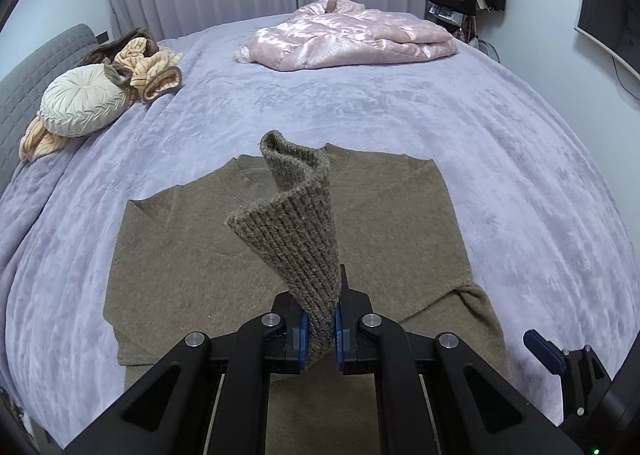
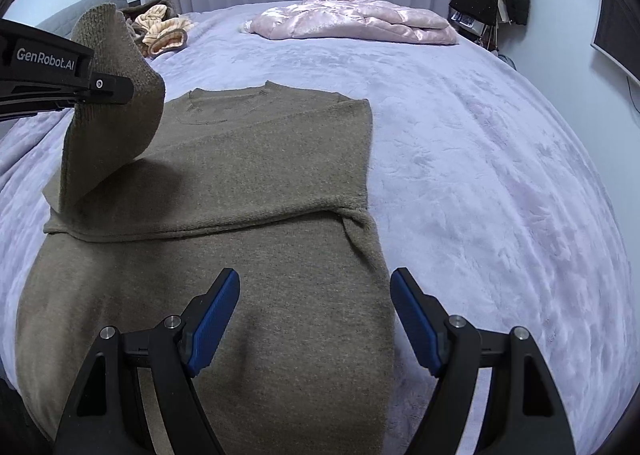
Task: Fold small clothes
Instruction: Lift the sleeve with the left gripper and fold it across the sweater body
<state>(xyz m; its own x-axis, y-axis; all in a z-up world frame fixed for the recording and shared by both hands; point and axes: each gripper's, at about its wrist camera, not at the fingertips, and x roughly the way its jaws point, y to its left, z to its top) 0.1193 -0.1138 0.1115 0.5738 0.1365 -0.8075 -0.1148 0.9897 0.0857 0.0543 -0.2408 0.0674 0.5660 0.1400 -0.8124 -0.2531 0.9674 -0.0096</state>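
Pinching the ribbed cuff (image 1: pixel 296 239) of a sleeve, the left tool (image 1: pixel 320 329) is clenched on the knit and holds it up above the brown sweater (image 2: pixel 256 175), likely to lay the sleeve across the body. Beside it the right tool (image 2: pixel 316 319) hangs released and empty over the sweater's near part, which lies flat on the bed (image 2: pixel 500 175).
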